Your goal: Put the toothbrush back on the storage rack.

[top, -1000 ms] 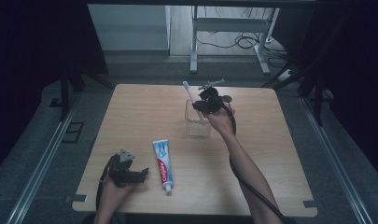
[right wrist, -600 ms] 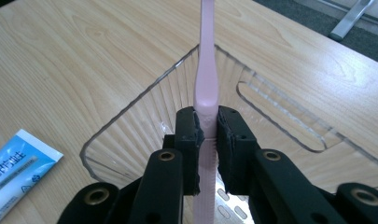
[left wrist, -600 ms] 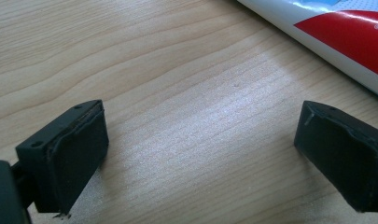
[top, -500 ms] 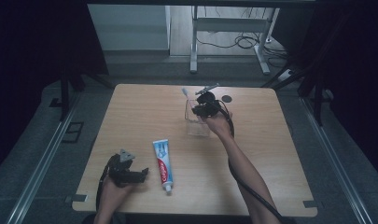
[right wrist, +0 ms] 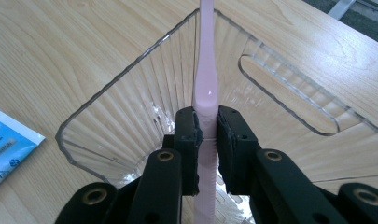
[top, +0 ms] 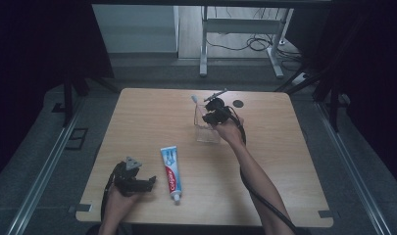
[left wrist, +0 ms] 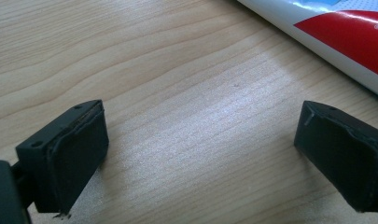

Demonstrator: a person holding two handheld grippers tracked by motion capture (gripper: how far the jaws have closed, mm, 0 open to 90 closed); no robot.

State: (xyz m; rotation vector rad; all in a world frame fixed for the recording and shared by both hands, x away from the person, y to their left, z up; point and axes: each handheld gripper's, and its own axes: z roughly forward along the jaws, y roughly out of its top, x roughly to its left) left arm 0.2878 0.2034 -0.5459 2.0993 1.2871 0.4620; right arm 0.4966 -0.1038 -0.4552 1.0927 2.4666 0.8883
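A pink toothbrush [right wrist: 206,74] is clamped in my right gripper [right wrist: 206,135], whose jaws are shut on its handle over the mouth of a clear ribbed plastic cup [right wrist: 130,116]. From above, the right gripper [top: 216,113] hovers at the cup [top: 206,131] in the middle back of the table, the toothbrush's white head [top: 194,100] sticking up to the left. A red, white and blue toothpaste tube [top: 169,171] lies near the front. Just left of the tube rests my left gripper [top: 146,185], open over bare wood. The left gripper [left wrist: 210,144] has the tube [left wrist: 336,37] at its upper right.
The wooden table [top: 137,122] has a small dark round spot [top: 238,103] at the back right. Beyond the far edge stands a white desk frame [top: 240,29] with cables on the floor. Metal rails run along both sides of the table.
My right gripper has carried the toothbrush a little left and down over the cup, tilting it more upright. The left gripper and the tube have stayed put.
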